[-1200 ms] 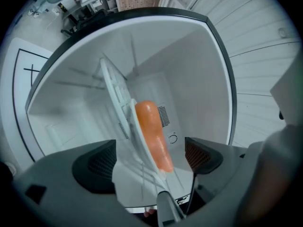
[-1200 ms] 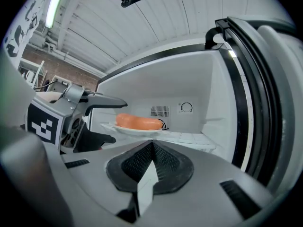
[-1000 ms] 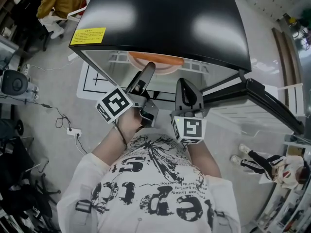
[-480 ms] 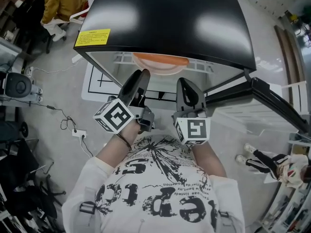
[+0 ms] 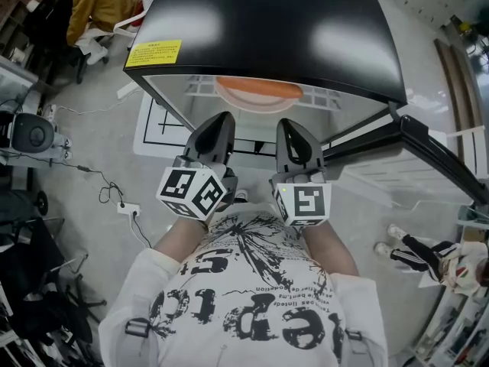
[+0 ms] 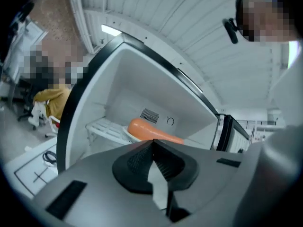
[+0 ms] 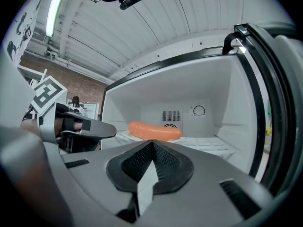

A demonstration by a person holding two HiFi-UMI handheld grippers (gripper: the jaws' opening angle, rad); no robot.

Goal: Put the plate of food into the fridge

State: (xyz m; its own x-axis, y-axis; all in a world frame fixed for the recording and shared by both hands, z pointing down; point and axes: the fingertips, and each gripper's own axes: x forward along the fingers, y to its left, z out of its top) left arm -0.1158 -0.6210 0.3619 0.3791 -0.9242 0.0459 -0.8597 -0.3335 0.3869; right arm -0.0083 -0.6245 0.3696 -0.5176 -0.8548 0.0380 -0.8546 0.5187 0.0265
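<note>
Inside the open fridge [image 5: 267, 21], with its door [image 5: 428, 147] swung out to the right, a white shelf [image 7: 213, 143] carries the plate [image 5: 260, 105]. An orange sausage [image 7: 154, 130] lies on it, near the back wall. Both grippers are level, side by side outside the opening, clear of the plate. Left gripper [image 6: 152, 148]: jaws have just been closing, tips now together, nothing held. Right gripper [image 7: 151, 148]: jaws together, empty.
</note>
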